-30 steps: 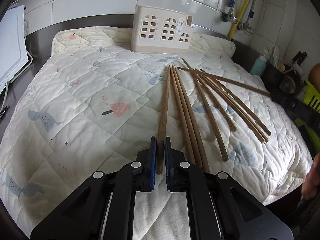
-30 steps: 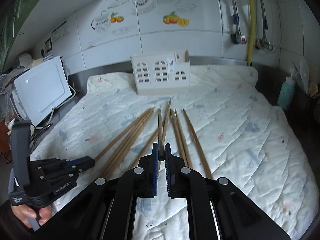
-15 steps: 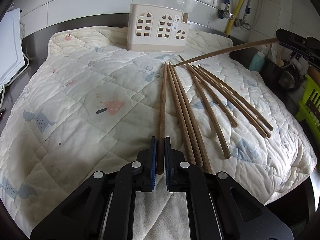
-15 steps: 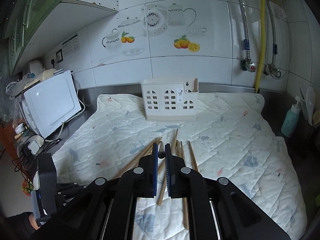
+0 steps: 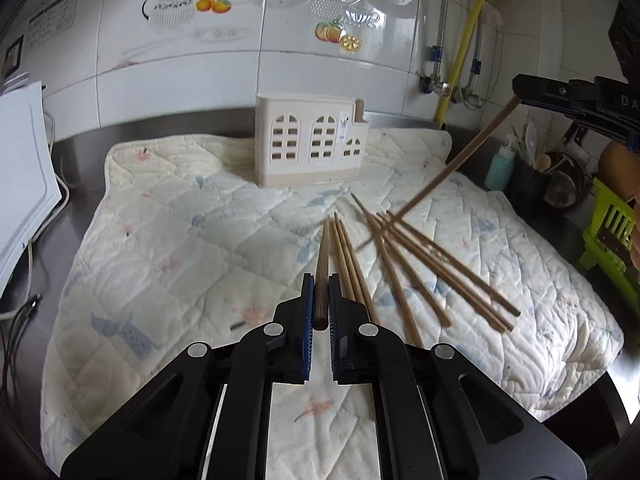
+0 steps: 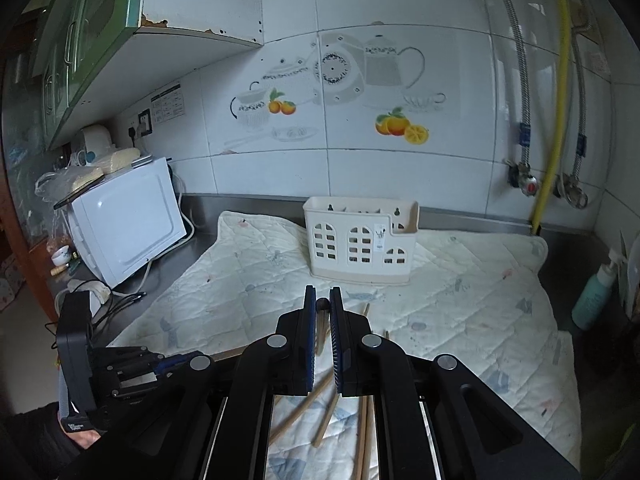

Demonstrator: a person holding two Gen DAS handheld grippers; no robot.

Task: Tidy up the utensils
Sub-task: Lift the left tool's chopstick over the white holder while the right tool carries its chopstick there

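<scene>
Both grippers pinching one chopstick each: left gripper on chopstick, right gripper on its own chopstick. I'm mid-carry; next, tip them upright into the holder at the quilt's back edge.

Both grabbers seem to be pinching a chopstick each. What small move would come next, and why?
Probably carry both toward the cream holder at the back of the quilted mat. The left gripper and right gripper are each shut on a chopstick, and other chopsticks lie loose on the mat.
</scene>
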